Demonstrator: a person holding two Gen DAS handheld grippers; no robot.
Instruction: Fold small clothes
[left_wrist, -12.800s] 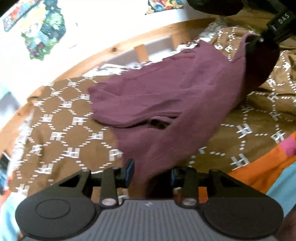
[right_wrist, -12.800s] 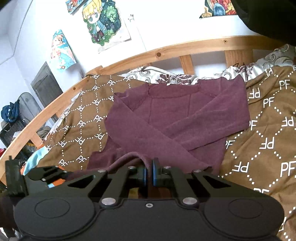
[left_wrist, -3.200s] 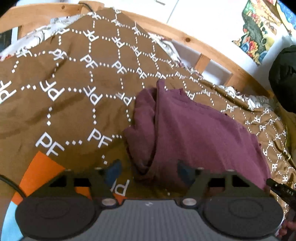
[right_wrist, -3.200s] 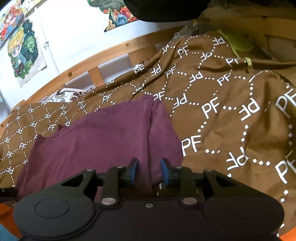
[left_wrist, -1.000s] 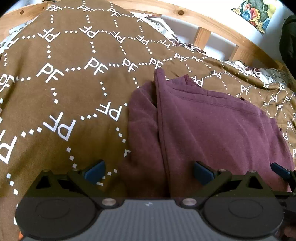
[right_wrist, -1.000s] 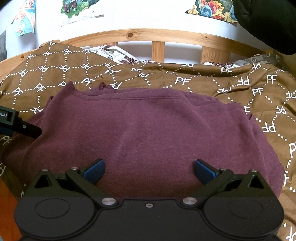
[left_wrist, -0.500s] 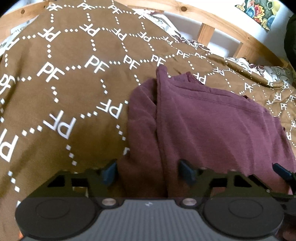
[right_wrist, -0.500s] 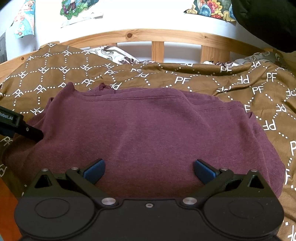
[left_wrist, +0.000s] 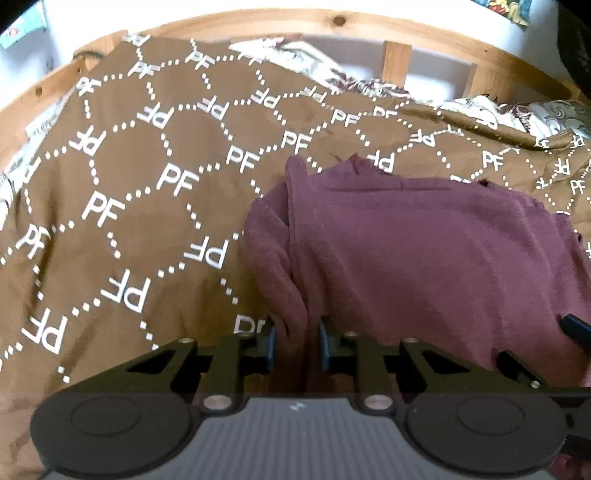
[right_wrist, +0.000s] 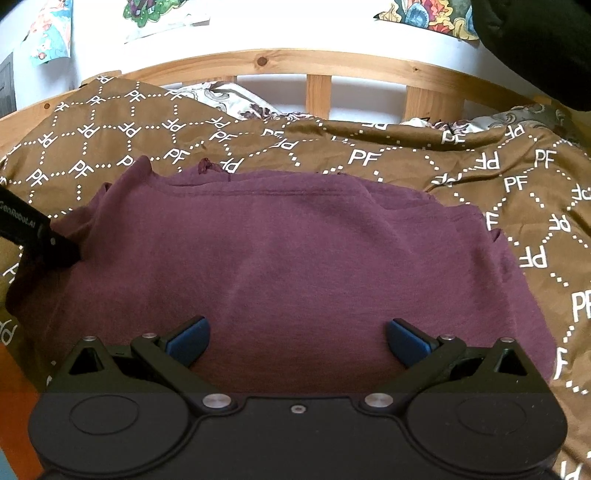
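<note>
While the left tongs (left_wrist: 295, 345) have just been closing on the bunched near-left edge of the maroon sweater (left_wrist: 424, 258), cloth sits pinched between their blue pads; the garment lies partly folded on the brown patterned bedspread (left_wrist: 129, 177), spreading ahead and to their right; the right tongs (right_wrist: 297, 341) hang spread wide above its near hem, gripping nothing; judged risk: a lift by one corner could drag the layers askew, or catch only the upper layer; both tools point steeply downward toward the bed.
</note>
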